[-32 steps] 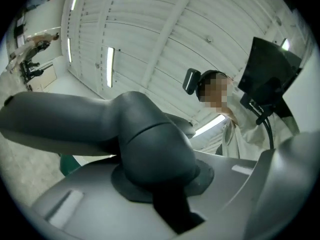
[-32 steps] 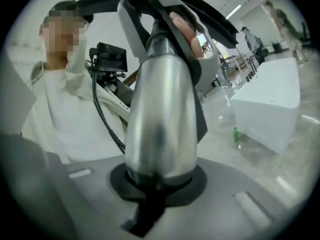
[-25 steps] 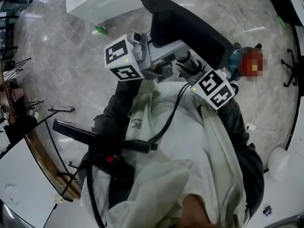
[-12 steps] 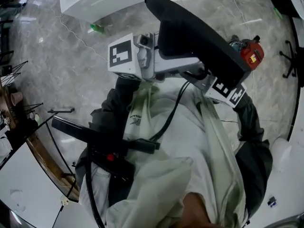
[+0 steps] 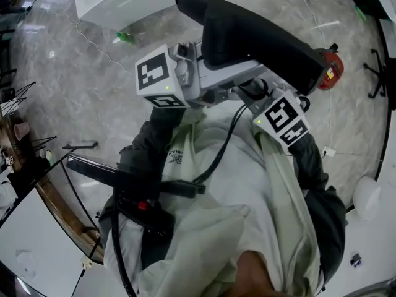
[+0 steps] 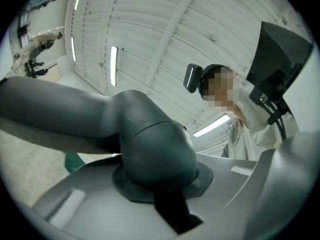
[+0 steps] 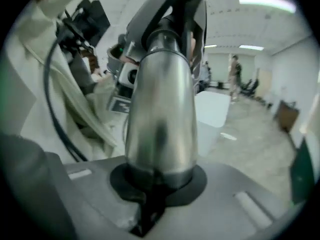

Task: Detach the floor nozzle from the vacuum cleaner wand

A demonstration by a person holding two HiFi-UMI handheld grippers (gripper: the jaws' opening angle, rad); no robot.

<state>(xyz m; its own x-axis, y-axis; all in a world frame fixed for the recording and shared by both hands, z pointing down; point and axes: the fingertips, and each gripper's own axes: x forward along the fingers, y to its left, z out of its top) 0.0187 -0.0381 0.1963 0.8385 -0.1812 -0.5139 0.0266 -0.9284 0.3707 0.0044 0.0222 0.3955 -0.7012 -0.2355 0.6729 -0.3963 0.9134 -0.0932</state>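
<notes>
Grey marble floor (image 5: 80,85) fills the left of the frame. A white tabletop (image 5: 117,2) sits at upper left. Strip lights (image 6: 114,66) line the slatted ceiling (image 6: 150,29).

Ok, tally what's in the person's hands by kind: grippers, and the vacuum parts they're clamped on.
grippers: 2, the left gripper and the right gripper
floor nozzle: 1
wand: 1
total: 4

The right claw (image 7: 157,186) clamps the silver wand (image 7: 161,114), with a pale jacket (image 7: 27,84) at left.
</notes>
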